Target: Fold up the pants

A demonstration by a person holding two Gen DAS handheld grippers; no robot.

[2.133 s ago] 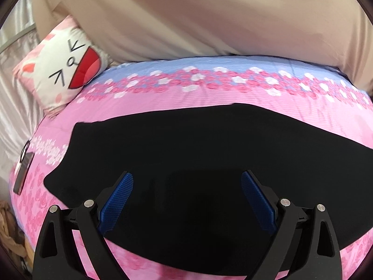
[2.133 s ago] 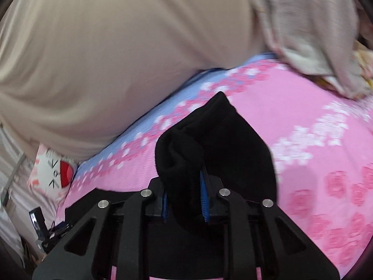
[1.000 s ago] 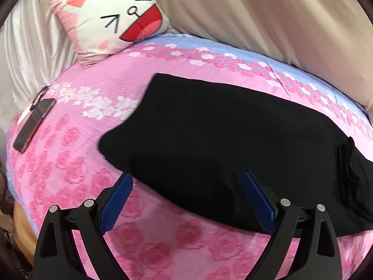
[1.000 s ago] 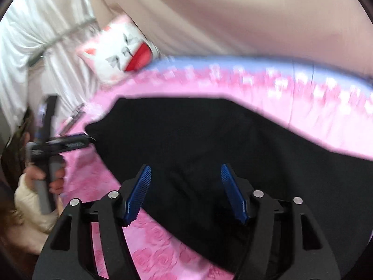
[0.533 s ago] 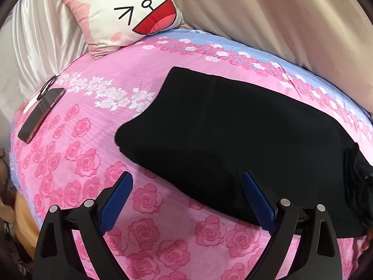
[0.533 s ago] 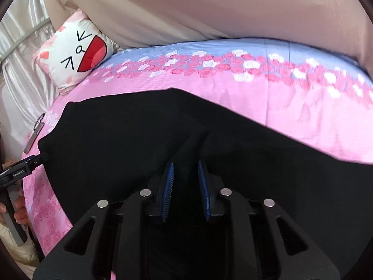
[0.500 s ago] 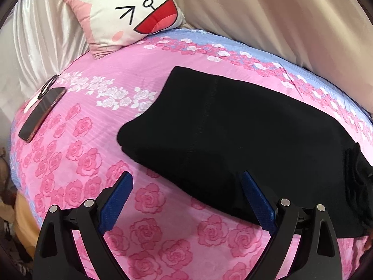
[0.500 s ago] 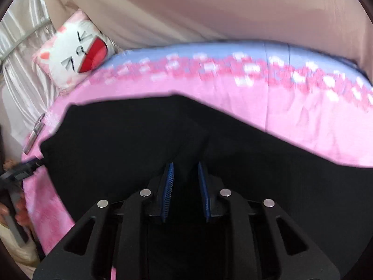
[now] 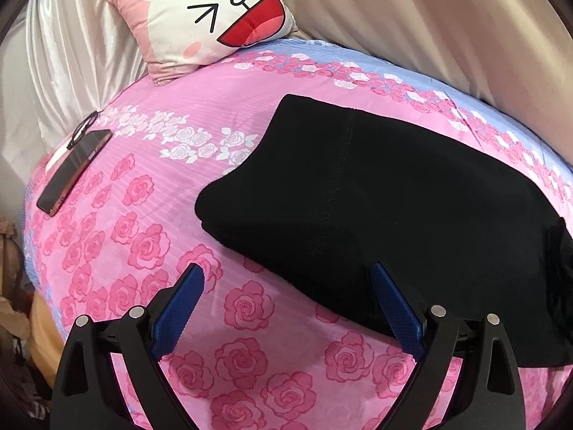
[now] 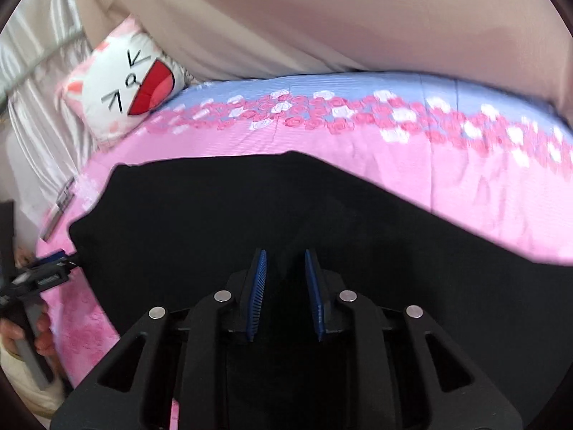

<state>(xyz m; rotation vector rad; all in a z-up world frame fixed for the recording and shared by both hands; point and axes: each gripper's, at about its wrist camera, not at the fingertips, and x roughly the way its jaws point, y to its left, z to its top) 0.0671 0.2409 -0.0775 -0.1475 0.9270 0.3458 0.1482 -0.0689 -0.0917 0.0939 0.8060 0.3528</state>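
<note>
Left wrist view – step: the black pants (image 9: 394, 208) lie flat on the pink rose bedspread (image 9: 118, 222), already doubled into a long slab; a further fold seems to be in hand.
Left wrist view – tool: the left gripper (image 9: 286, 286) hovers at 6 o'clock with its blue pads spread wide, holding nothing; the right pad sits over the near hem, the left pad over bare bedspread.
Left wrist view – surroundings: a cat-face pillow (image 9: 211, 18) at 12 o'clock, a phone (image 9: 73, 170) at 9 o'clock – both well apart from the pants.
Right wrist view – tool: the right gripper (image 10: 284, 294) points into the pants (image 10: 286, 215), pads drawn narrow with dark cloth between them; I judge it pinches a fold, though black on black hides the contact.
Right wrist view – pose: low, close over the cloth; the left gripper (image 10: 43, 276) shows at 9 o'clock by the pants' end.
Next move: likely the left tool must close on the near edge so both lift together.
</note>
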